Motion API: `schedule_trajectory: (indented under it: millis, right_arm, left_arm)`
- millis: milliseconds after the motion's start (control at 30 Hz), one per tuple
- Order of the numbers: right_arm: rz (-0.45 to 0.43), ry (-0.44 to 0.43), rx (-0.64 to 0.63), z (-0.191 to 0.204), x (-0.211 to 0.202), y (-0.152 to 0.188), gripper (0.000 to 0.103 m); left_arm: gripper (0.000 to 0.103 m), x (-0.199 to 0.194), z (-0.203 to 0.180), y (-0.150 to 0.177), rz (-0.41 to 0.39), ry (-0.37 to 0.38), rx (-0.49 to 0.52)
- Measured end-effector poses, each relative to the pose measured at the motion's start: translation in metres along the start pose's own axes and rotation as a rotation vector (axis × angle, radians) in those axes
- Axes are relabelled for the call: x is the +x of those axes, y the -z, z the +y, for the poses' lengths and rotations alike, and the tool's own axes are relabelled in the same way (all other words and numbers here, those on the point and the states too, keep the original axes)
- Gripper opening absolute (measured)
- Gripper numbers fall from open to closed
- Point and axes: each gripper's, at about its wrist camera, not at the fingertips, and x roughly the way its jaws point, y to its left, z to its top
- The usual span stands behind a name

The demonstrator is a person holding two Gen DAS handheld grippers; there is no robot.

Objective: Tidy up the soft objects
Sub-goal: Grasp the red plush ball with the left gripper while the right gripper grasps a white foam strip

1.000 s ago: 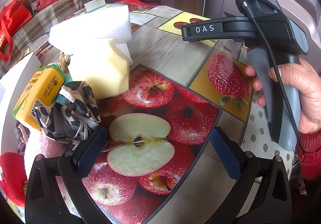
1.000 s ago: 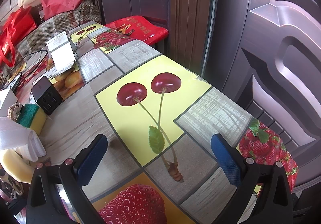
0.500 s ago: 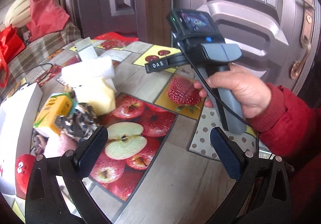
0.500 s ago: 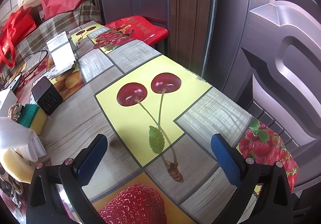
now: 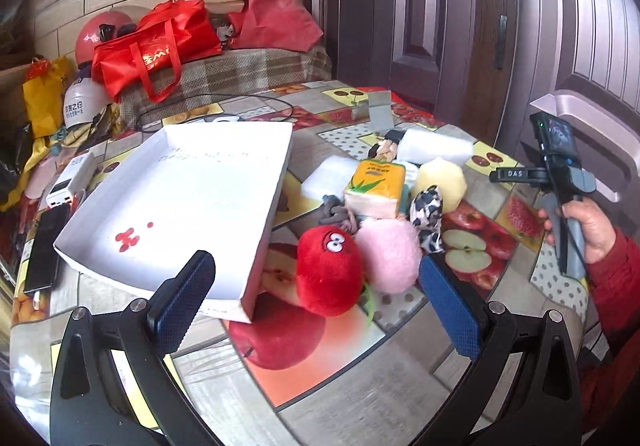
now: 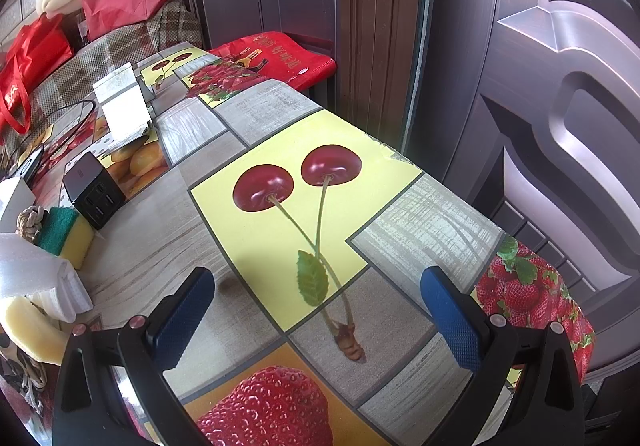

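In the left wrist view a pile of soft things lies on the fruit-print table: a red plush toy (image 5: 328,270), a pink plush ball (image 5: 390,254), a black-and-white cloth (image 5: 428,212), a yellow tissue pack (image 5: 376,188), a pale yellow sponge (image 5: 444,182) and white foam (image 5: 436,146). A white shallow box (image 5: 192,206) lies left of them, empty. My left gripper (image 5: 316,310) is open and empty, above and in front of the red toy. My right gripper (image 6: 316,318) is open and empty over the cherry print; it shows held at the right in the left wrist view (image 5: 560,182).
A power bank (image 5: 72,180) and a phone (image 5: 44,246) lie left of the box. A black charger (image 6: 94,190) and a green-yellow sponge (image 6: 66,236) sit at the left in the right wrist view. Red bags (image 5: 156,46) are piled beyond the table. Doors stand right.
My left gripper has pulled back, risen and swung left, so the white box and the whole pile now show. The right gripper has stayed still.
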Motion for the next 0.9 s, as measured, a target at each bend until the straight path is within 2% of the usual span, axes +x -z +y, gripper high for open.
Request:
schedule_trajectory:
  millis: [200, 300, 467, 500, 633, 700, 733, 800, 900]
  right_arm:
    - [0.001, 0.003, -0.003, 0.0, 0.0, 0.0, 0.103]
    - [0.001, 0.002, -0.003, 0.0, 0.001, 0.0, 0.103]
    - [0.001, 0.003, -0.003, 0.0, 0.001, 0.0, 0.103]
    - [0.001, 0.003, -0.003, 0.0, 0.001, 0.0, 0.103]
    - [0.001, 0.003, -0.004, 0.0, 0.001, 0.0, 0.103]
    - [-0.001, 0.004, -0.005, 0.0, 0.001, 0.0, 0.103]
    - [-0.007, -0.011, -0.001, -0.001, 0.0, 0.0, 0.103]
    - [-0.058, -0.092, 0.006, 0.0, -0.012, 0.0, 0.103]
    - [-0.262, -0.275, -0.117, 0.019, -0.053, 0.004, 0.103]
  left_arm:
    - [0.103, 0.007, -0.013, 0.016, 0.055, 0.071, 0.064]
    - [0.103, 0.018, -0.02, 0.012, 0.062, 0.039, 0.081]
    - [0.102, 0.042, -0.011, -0.005, 0.074, -0.032, 0.045]
    - [0.1, 0.045, -0.009, -0.008, 0.075, -0.037, 0.038]
    - [0.08, 0.059, -0.007, -0.009, 0.113, -0.025, 0.028]
    - [0.076, 0.066, -0.008, -0.006, 0.137, -0.017, 0.027]
    - [0.073, 0.068, -0.01, -0.005, 0.144, -0.014, 0.029]
    - [0.064, 0.071, -0.014, -0.003, 0.152, 0.004, 0.037]
    - [0.052, 0.071, -0.017, -0.003, 0.143, 0.008, 0.043]
